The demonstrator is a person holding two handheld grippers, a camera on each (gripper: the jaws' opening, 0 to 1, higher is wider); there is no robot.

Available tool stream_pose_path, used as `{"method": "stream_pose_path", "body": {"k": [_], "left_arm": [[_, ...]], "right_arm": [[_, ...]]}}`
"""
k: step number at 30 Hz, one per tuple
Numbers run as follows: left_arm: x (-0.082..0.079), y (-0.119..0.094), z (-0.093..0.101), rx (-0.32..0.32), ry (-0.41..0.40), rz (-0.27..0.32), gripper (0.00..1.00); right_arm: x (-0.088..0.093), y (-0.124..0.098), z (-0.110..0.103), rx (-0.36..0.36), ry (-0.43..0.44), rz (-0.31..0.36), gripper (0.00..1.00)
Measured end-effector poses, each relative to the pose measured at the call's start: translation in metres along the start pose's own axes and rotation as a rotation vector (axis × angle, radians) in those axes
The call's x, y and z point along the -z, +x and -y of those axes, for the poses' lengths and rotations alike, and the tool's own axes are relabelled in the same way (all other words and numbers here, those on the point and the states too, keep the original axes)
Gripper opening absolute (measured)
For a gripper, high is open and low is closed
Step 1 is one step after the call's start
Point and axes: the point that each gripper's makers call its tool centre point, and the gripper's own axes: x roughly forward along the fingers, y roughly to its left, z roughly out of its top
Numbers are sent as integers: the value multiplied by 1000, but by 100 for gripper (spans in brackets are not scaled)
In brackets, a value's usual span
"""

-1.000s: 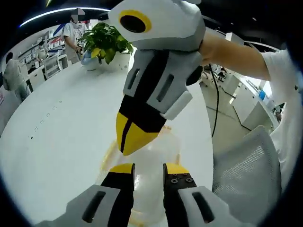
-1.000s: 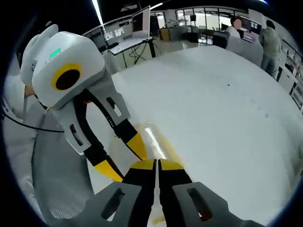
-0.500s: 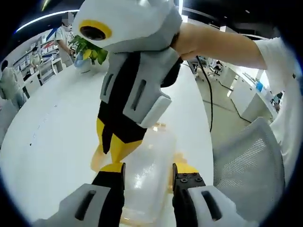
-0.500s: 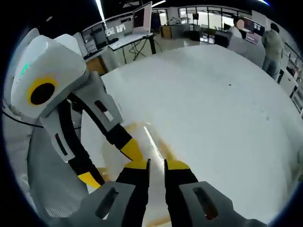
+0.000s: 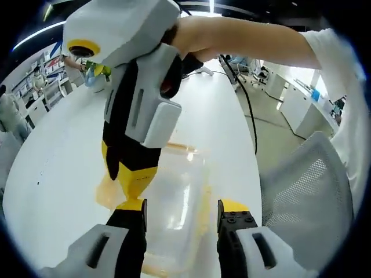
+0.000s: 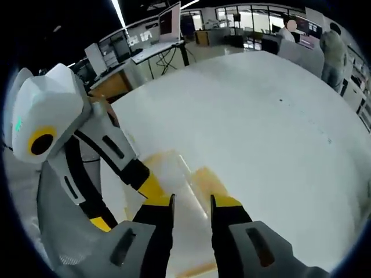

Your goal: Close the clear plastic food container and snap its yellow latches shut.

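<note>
Clear plastic, the food container (image 5: pixel 177 202) lies on the white desk (image 5: pixel 64 168) near the edge where the person sits, its yellow latches (image 6: pixel 210 180) showing at the sides. Since a second ago both pairs of tongs have spread: the left gripper (image 5: pixel 181 209), then narrowly parted, now stands wide with the container between its jaws, though contact cannot be told. The right gripper (image 6: pixel 191 201), then clenched, is now released, jaws apart above the container's lid. In the left gripper view the right gripper (image 5: pixel 134 171) has swung over toward the container's left side, its yellow tips low beside the lid; in the right gripper view the left gripper (image 6: pixel 124 197) sits at the container's near-left edge.

A mesh chair (image 5: pixel 304 197) stands just off the desk edge, with a black cable (image 5: pixel 249 110) hanging past it. A potted plant (image 5: pixel 95 72) stands at the far edge, well apart. Two people (image 6: pixel 330 49) stand beyond the far side. Most of the desk top is open.
</note>
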Motion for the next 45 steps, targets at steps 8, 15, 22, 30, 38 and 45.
{"method": "stream_pose_path", "body": {"k": [8,15,22,30,38,45], "left_arm": [[2,0,1,-1,21,-8,43],[4,-1,0,-13,32,-12,44],[6,2,-1,-52,108,-33,51],[9,6,-1,-94,256,-74,48],[11,9,-3,-155,333,-111,46],[9,9,-6,-153,283,-96,45]], "right_arm": [[7,7,1,-34,-4,-46,25],[13,8,6,-33,2,-74,28],[14,2,14,-35,-38,-150,32],[11,-5,9,-90,-45,-134,29],[17,4,9,-98,-20,-138,26],[13,10,6,-122,-45,-141,24]]}}
